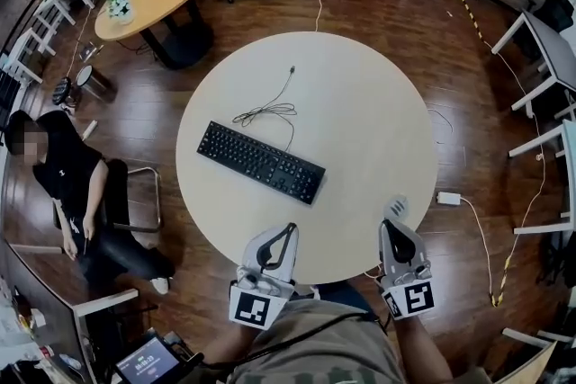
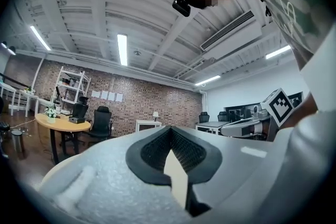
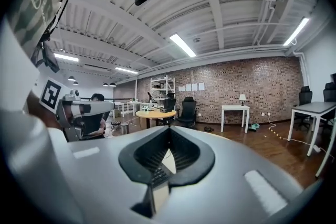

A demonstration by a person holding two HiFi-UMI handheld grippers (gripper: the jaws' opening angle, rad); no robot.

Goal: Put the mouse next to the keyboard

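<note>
Head view shows only the keyboard [image 1: 261, 162] on the table [image 1: 378, 121] and no mouse, with the left gripper [image 1: 286, 234] and right gripper [image 1: 396, 211] closed on nothing, so the task looks unstarted.

Keyboard [image 1: 261, 162] and cable [image 1: 270, 110] on round table [image 1: 369, 112]

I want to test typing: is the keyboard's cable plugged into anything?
Unplugged. The cable lies loosely coiled on the table, its plug end lying free behind the keyboard.
</note>
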